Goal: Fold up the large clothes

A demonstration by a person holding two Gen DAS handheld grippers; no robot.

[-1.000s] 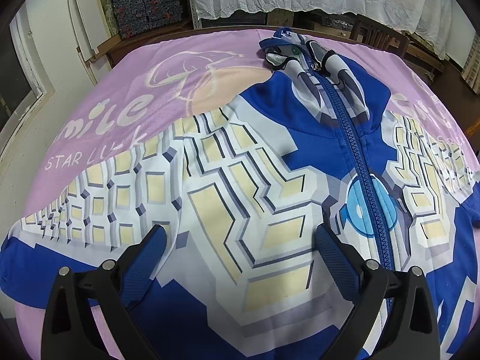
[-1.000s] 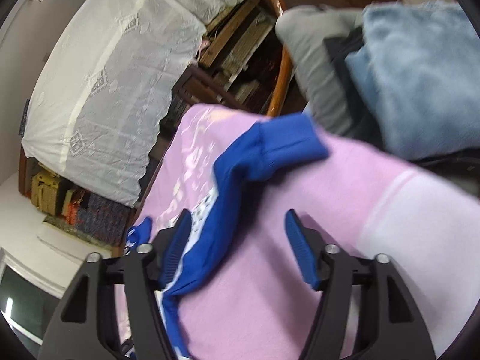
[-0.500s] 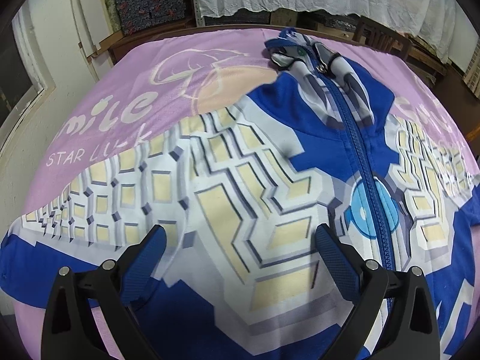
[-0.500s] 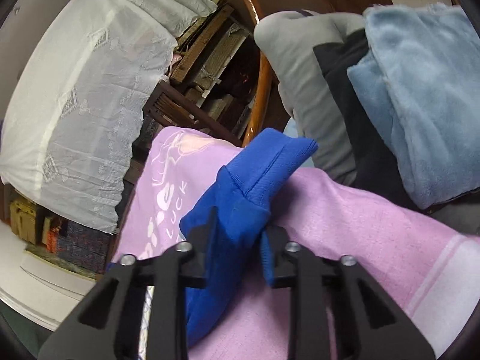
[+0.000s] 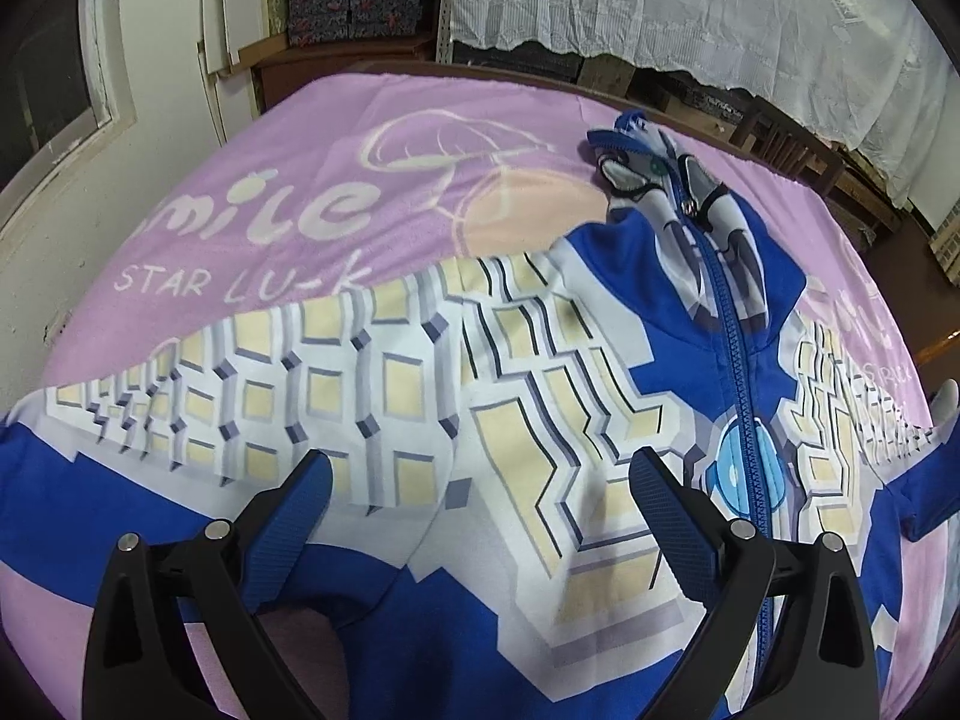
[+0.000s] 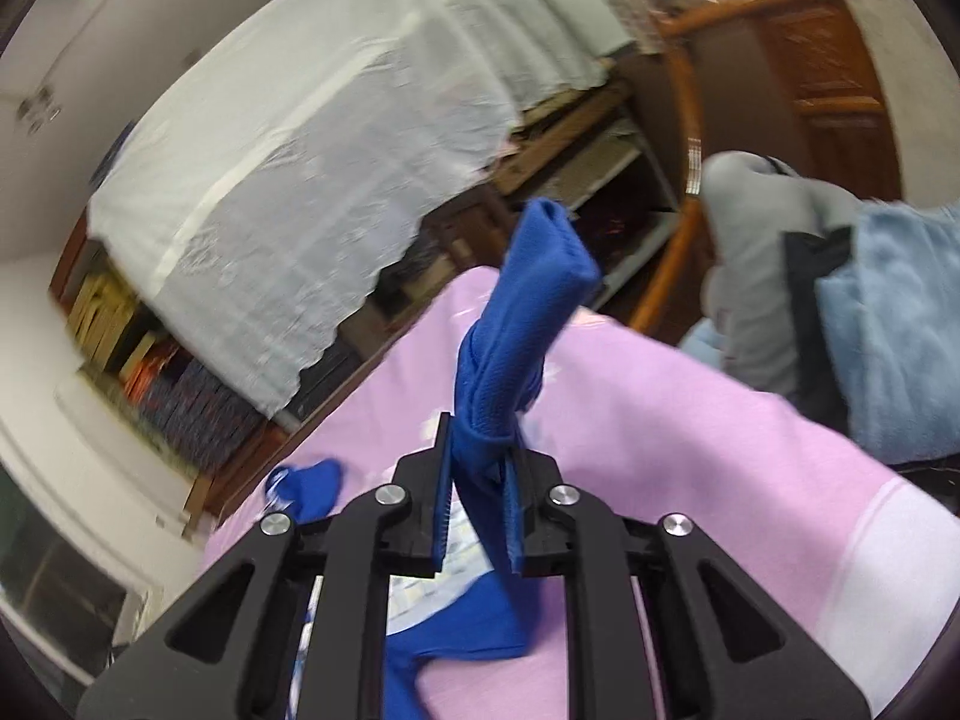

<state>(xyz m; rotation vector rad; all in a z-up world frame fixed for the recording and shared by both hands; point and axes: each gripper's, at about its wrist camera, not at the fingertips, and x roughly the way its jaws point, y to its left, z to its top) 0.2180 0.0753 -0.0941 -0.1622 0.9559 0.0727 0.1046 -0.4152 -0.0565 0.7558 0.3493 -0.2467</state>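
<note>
Pinching the blue cuff of the jacket's sleeve, the right tool has just been closing and now has its 2 pads clamped on the bunched fabric, with the cuff end sticking up past the tips, clear of the pink blanket. My guess is the sleeve gets grabbed near the end like that so it can be carried across the body in one go instead of dragging.

The jacket itself is spread flat, front up and zipped, on the same pink blanket over what looks like a tabletop, with the collar at the far end and the zipper running toward the camera. One sleeve stretches out to the left side of the left wrist view, which makes sense for a fold: everything laid out flat first.

The left tool hangs over the chest with its pads wide apart and nothing between them. Can't tell if the tips touch the cloth. I'd say it's parked there to pin the body down or to go for that other sleeve.

Off to the side in the right wrist view there's a pile of clothes, grey, black and light blue, probably waiting their turn. So the fold looks like it's barely started, 1st sleeve only.
</note>
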